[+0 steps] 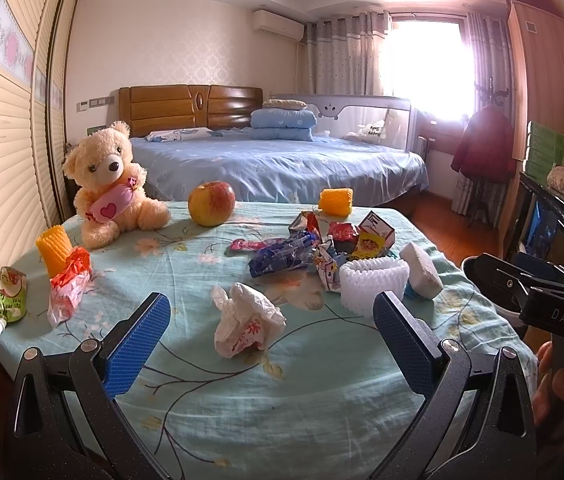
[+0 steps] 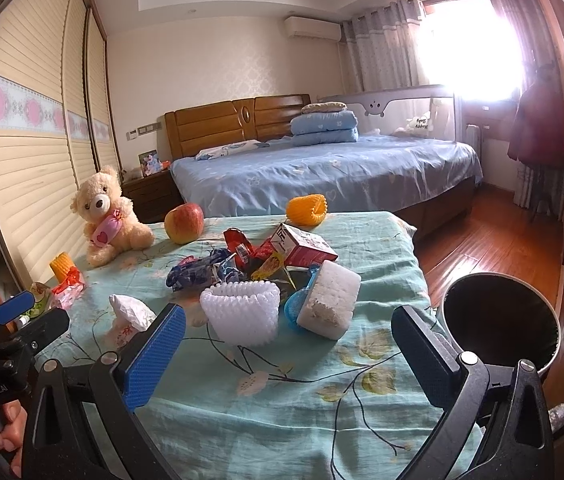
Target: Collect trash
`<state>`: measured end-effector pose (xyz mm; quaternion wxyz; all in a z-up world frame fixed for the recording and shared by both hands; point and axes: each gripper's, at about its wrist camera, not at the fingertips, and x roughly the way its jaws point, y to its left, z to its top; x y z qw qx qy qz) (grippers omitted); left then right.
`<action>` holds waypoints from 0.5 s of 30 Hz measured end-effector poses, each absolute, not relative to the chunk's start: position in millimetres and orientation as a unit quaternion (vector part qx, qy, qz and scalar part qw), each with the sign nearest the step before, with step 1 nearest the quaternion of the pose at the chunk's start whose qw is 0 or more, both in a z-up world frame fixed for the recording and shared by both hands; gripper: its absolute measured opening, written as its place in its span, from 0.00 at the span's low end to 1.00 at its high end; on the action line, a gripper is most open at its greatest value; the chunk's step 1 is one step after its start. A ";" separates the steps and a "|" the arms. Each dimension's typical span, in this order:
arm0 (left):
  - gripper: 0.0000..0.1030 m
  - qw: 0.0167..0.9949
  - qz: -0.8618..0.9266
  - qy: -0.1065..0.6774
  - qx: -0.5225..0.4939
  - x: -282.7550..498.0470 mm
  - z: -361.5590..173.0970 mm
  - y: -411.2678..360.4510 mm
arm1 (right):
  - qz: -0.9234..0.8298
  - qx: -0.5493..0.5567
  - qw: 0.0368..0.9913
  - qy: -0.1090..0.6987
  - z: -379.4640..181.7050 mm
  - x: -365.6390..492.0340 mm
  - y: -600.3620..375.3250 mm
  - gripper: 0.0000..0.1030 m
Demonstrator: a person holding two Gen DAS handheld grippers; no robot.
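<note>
Trash lies on a table with a teal floral cloth [image 1: 282, 400]. A crumpled white paper wrapper [image 1: 247, 320] sits just ahead of my left gripper [image 1: 271, 312], which is open and empty. A white foam net [image 2: 239, 312] and a white foam block [image 2: 330, 304] lie just ahead of my right gripper [image 2: 288, 328], also open and empty. A heap of wrappers [image 1: 294, 254] and a small carton [image 2: 304, 248] lie behind them. A green juice pouch [image 1: 5, 294] and a red-white wrapper [image 1: 67, 284] lie at the left. A dark round bin [image 2: 500, 316] stands right of the table.
A teddy bear [image 1: 109, 184], an apple [image 1: 211, 203] and two yellow foam nets [image 1: 336, 201] [image 1: 53, 249] sit toward the table's far side. A bed [image 1: 282, 160] lies beyond. Wardrobe doors line the left; a wood floor and dark furniture are at the right.
</note>
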<state>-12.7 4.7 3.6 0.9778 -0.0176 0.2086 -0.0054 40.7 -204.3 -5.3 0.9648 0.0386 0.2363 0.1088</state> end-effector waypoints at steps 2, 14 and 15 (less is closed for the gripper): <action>1.00 0.978 -0.006 0.208 -0.018 -12.6 3.4 4.9 | 0.109 0.039 0.965 0.237 -5.7 41.1 -203.8 1.00; 1.00 0.977 -0.003 0.215 -0.020 -8.4 -1.5 9.5 | 0.113 0.039 0.963 0.243 -8.8 42.6 -202.0 1.00; 1.00 0.976 0.000 0.216 -0.020 -7.7 -2.1 10.3 | 0.114 0.039 0.962 0.244 -9.2 43.0 -201.2 1.00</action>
